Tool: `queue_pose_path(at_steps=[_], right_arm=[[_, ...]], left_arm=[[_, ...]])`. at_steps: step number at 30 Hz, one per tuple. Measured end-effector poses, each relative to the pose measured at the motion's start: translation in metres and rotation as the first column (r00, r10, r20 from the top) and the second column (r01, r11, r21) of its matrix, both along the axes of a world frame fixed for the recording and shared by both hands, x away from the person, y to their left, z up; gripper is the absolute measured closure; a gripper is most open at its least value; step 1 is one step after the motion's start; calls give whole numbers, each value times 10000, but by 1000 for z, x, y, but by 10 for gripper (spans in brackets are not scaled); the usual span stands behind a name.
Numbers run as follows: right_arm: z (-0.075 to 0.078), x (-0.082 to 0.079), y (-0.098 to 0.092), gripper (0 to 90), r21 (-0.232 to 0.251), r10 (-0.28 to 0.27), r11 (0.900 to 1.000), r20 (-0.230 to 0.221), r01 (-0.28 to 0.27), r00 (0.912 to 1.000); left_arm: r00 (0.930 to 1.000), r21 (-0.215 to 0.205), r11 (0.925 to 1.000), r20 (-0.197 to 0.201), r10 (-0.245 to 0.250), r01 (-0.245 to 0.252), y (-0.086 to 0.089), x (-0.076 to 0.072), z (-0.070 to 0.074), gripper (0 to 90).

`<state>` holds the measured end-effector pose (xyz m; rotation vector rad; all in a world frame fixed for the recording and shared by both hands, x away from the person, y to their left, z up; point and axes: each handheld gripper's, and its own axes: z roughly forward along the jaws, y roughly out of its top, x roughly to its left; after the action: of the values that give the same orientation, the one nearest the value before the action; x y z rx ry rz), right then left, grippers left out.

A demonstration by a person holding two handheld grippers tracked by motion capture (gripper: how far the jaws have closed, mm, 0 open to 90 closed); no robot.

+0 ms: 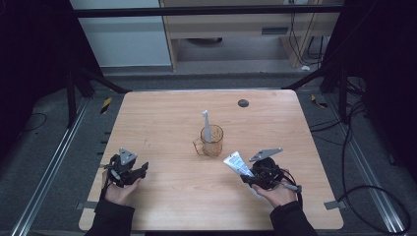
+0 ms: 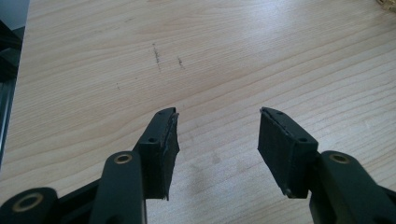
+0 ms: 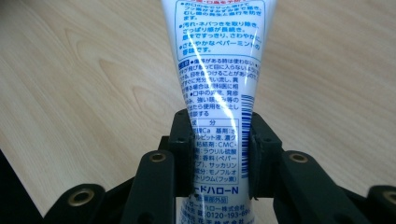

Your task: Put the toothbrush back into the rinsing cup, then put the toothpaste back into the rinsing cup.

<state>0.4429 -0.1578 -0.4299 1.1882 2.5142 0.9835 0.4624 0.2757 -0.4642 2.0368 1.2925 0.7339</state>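
Note:
A white toothpaste tube [image 1: 237, 163] with blue print is held off the wooden table [image 1: 167, 123] at the front right, its flat end pointing toward the mug. My right gripper [image 1: 250, 178] is shut on it; in the right gripper view the tube [image 3: 219, 70] runs up between the two black pads [image 3: 183, 149], which press on its sides. An amber glass mug [image 1: 212, 140] with a handle stands mid-table, a white toothbrush [image 1: 206, 124] upright inside it. My left gripper [image 1: 141, 173] rests at the front left, and in the left gripper view its jaws stand open [image 2: 217, 140] over bare wood.
A small dark round disc [image 1: 243, 103] lies near the table's far edge. Black cables [image 1: 373, 196] trail on the floor at the right. Metal rails run along both sides of the table, and a cabinet stands beyond the far edge.

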Motion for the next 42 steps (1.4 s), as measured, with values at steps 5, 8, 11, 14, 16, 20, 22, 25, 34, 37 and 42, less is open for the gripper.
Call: queue_pose_path(at_steps=[5, 8, 11, 14, 16, 20, 22, 25, 34, 37, 42], right_arm=[[8, 2, 3, 681, 553, -175, 9984, 591, 142, 9981], [13, 3, 4, 682, 884, -337, 9958, 913, 256, 9953], [19, 4, 5, 683, 1169, -577, 9922, 1193, 437, 9912], [25, 6, 5, 683, 1487, -800, 9872, 1514, 573, 9852], [30, 8, 5, 683, 1793, -1034, 9812, 1741, 717, 9793], [40, 13, 6, 683, 2328, -1530, 9675, 2292, 985, 9613], [43, 16, 6, 683, 2624, -1790, 9587, 2572, 1097, 9496], [46, 22, 8, 685, 2966, -2039, 9478, 2816, 1170, 9376], [46, 36, 13, 685, 3628, -2765, 9199, 3314, 1487, 9021], [46, 41, 14, 686, 3817, -2940, 9112, 3383, 1552, 8939], [45, 46, 20, 686, 4174, -3284, 8935, 3566, 1654, 8746]], left_arm=[[10000, -15, 10000, 47, 14, -14, 0, 0, 0, 468], [10000, -21, 10000, 68, 8, -8, 0, 0, 1, 468], [10000, -8, 10000, 41, 10, -10, 0, 0, 0, 467], [10000, -16, 10000, 37, 20, -20, 0, 1, 0, 468], [10000, -39, 10000, 47, 35, -34, 1, 1, 0, 467], [10000, -58, 10000, 63, -11, 11, 0, 0, 0, 468], [10000, -63, 10000, 78, -35, 35, -1, 1, 1, 467], [10000, -63, 10000, 71, -65, 65, -1, 1, 1, 467], [9999, -101, 9999, 122, -23, 24, -1, 1, 2, 467], [9999, -93, 10000, 111, -33, 34, -1, 2, 1, 467], [9999, -75, 10000, 99, -21, 22, -2, 2, 1, 467]])
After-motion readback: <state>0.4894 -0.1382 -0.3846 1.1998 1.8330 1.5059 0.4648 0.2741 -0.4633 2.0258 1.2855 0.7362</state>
